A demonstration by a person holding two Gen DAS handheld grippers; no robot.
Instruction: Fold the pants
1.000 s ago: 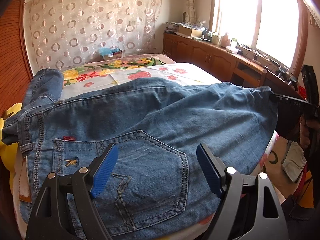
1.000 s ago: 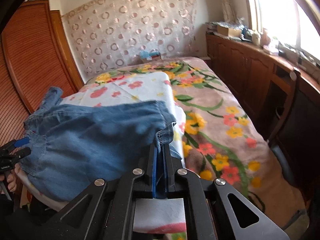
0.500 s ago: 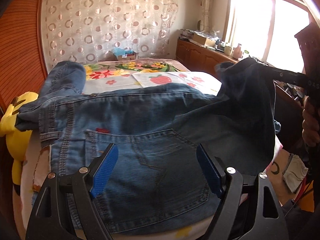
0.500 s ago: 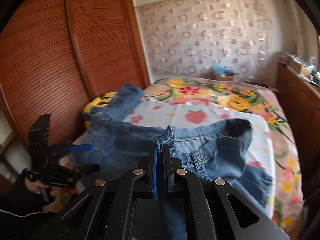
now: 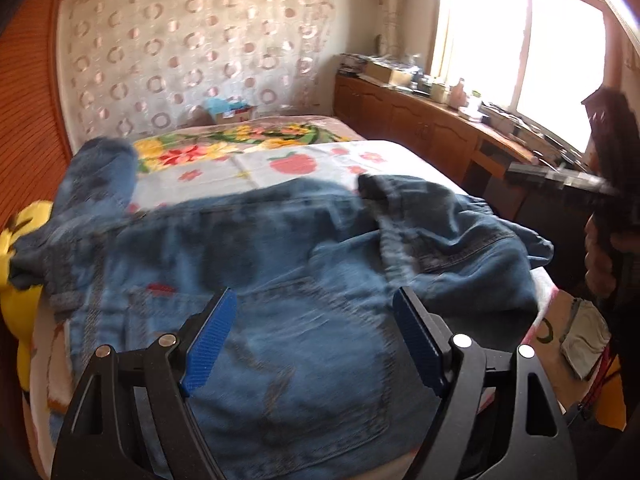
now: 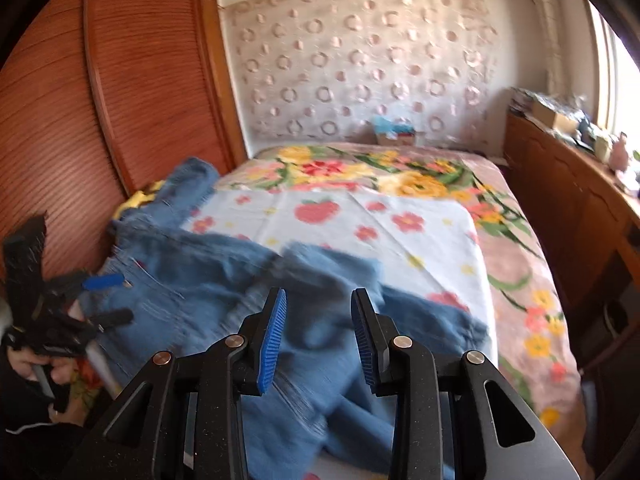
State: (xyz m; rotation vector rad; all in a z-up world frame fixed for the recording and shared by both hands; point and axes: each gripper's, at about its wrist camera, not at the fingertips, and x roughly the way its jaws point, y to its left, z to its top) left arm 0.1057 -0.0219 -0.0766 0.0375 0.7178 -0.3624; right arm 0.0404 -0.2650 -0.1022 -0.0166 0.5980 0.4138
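Jeans (image 5: 280,280): blue denim, rumpled, one leg folded over, on the near part of the bed (image 6: 520,280). Flowered blanket, strawberry sheet (image 6: 400,232). Wooden wardrobe (image 6: 100,120) left, cabinets (image 5: 420,128) right. Left gripper (image 5: 312,344) jaws wide, empty; right gripper (image 6: 318,336) jaws just opening, clear of cloth.

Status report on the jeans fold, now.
Left gripper open, empty. Right gripper jaws just opening, nothing between them. Blue denim jeans half-folded, rumpled on flowered bed. Nothing blocking.

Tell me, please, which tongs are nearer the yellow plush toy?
Left. The left tongs hover over the blue denim jeans beside the yellow plush toy; the right tongs are across the jeans.
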